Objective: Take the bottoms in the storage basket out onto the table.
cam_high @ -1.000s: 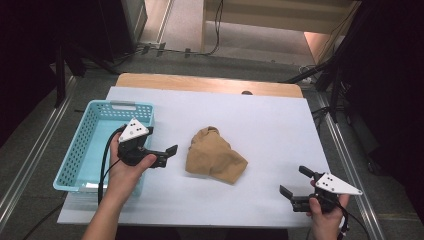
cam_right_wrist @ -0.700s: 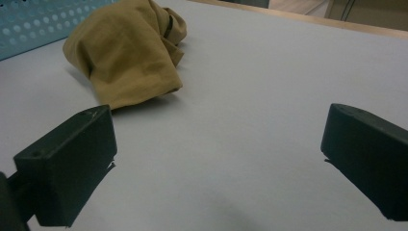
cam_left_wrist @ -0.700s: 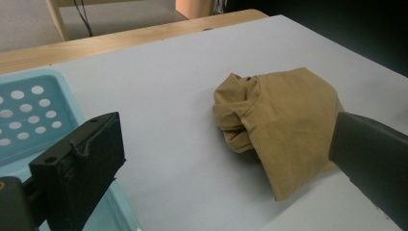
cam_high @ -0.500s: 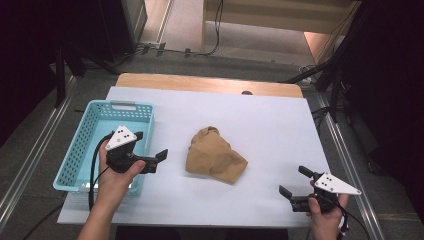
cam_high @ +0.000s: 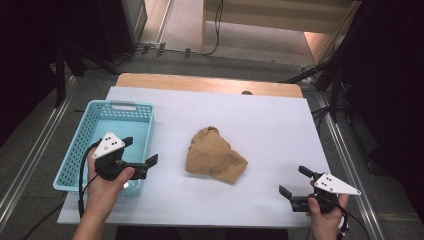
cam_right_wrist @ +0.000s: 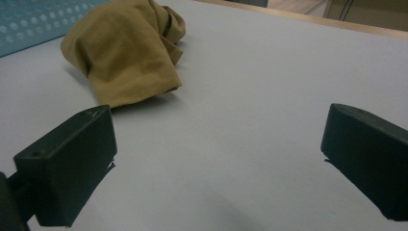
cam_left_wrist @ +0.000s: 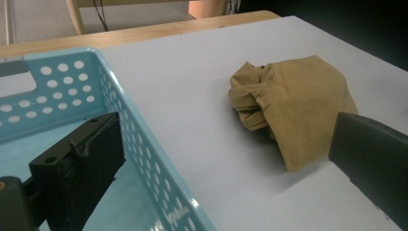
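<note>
While crumpled, cloth (cam_high: pixel 216 161) lies between left tongs (cam_high: pixel 140 153) and right tongs (cam_high: pixel 296 182)

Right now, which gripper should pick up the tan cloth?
Probably left. The left gripper, jaws open, hovers at the blue basket rim beside the tan cloth; the right gripper is farther away.

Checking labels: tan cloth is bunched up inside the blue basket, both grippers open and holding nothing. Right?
Not quite. The tan cloth lies bunched on the white table, to the right of the blue basket, not inside it; the high view shows this. The rest holds: the left gripper and right gripper both have open jaws and hold nothing.
</note>
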